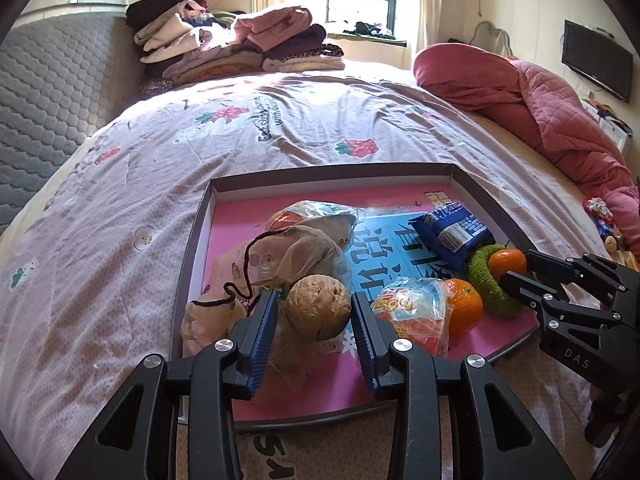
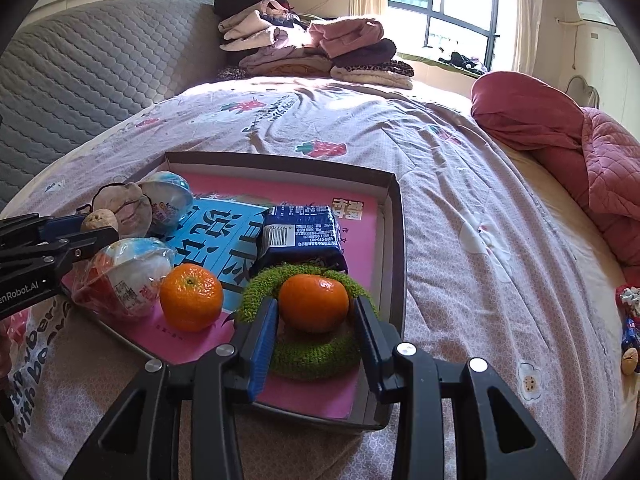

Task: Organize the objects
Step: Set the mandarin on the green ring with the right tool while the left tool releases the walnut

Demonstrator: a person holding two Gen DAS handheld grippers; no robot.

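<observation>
A shallow cardboard tray [image 1: 320, 172] [image 2: 394, 216] with a pink and blue liner lies on the bed. My left gripper [image 1: 314, 308] is shut on a brown walnut [image 1: 319, 307] [image 2: 99, 220] above a beige drawstring pouch [image 1: 296, 252] at the tray's near left. My right gripper [image 2: 316, 312] [image 1: 514, 270] is shut on a tangerine [image 2: 313, 302] [image 1: 507, 261] held over a green knitted ring [image 2: 312, 354] [image 1: 486, 280]. A second tangerine [image 2: 191, 297] [image 1: 464, 306], two plastic-wrapped toy eggs [image 1: 412, 308] [image 2: 166, 200] and a blue snack packet [image 1: 452, 230] [image 2: 298, 236] lie in the tray.
The tray sits on a lilac strawberry-print bedspread [image 1: 280, 128]. Folded clothes [image 1: 240, 44] are stacked at the far side by the window. A red quilt [image 1: 540, 96] is heaped on the right. A grey padded headboard [image 1: 52, 92] stands on the left. Small toys [image 2: 630, 328] lie at the right edge.
</observation>
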